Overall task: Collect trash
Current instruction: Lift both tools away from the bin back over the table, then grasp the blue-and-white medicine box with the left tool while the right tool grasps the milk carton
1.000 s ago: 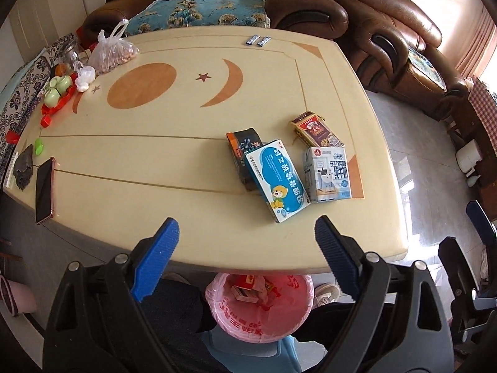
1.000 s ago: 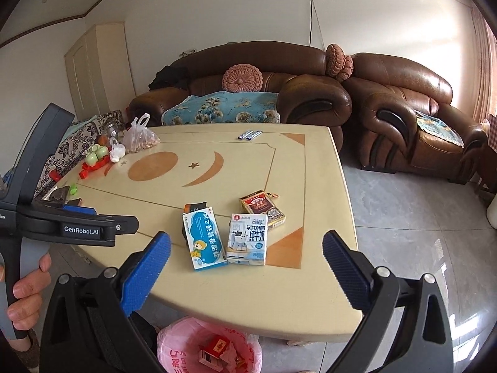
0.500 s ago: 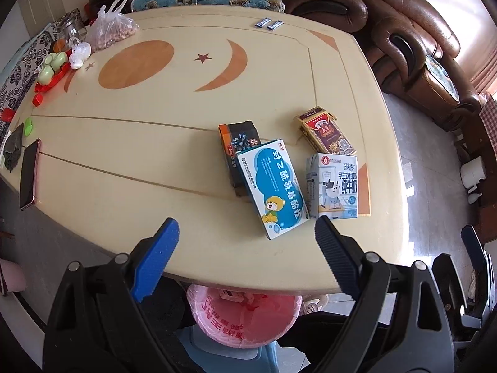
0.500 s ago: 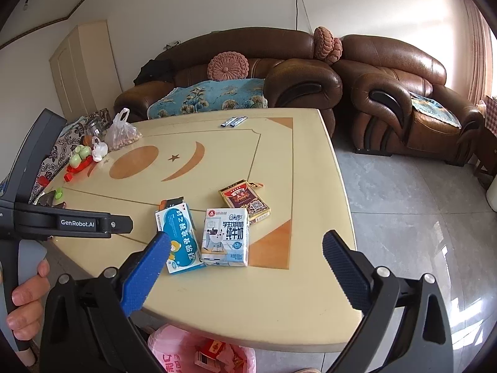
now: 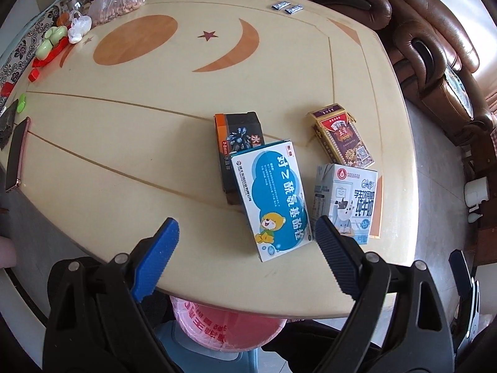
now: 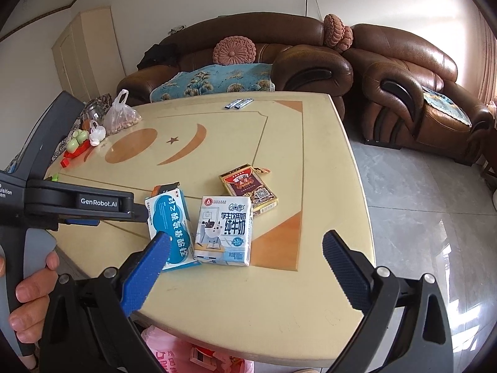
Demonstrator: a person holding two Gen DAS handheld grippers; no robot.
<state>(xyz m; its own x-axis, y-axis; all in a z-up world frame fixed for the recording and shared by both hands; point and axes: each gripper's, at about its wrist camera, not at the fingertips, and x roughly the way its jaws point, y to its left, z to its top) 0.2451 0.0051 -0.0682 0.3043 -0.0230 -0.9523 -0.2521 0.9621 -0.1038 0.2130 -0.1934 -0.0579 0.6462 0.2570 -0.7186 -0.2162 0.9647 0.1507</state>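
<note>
**Now closing on the boxes, both tongs apart**

From the left wrist view, the left tongs (image 5: 245, 242) are hanging with jaws wide apart and nothing between them, just above the near edge of the counter (image 5: 130, 143). The blue medicine box (image 5: 271, 199) is lying straight ahead and slightly right, its long axis running roughly away from the tongs, leaning over the dark box (image 5: 237, 149). The milk carton (image 5: 344, 205) is sitting just beside it to the right, the red card box (image 5: 341, 140) beyond. The pink trash bin (image 5: 226, 326) is waiting under the counter edge.

From the right wrist view, the right tongs (image 6: 247, 259) are likewise gaping empty, with the milk carton (image 6: 223, 230) lying between the jaw lines, lengthwise toward the camera. The blue medicine box (image 6: 170, 227) is sitting at the left jaw. Judging by this, each hand is nearest its own box, left for the medicine box, right for the carton
</note>
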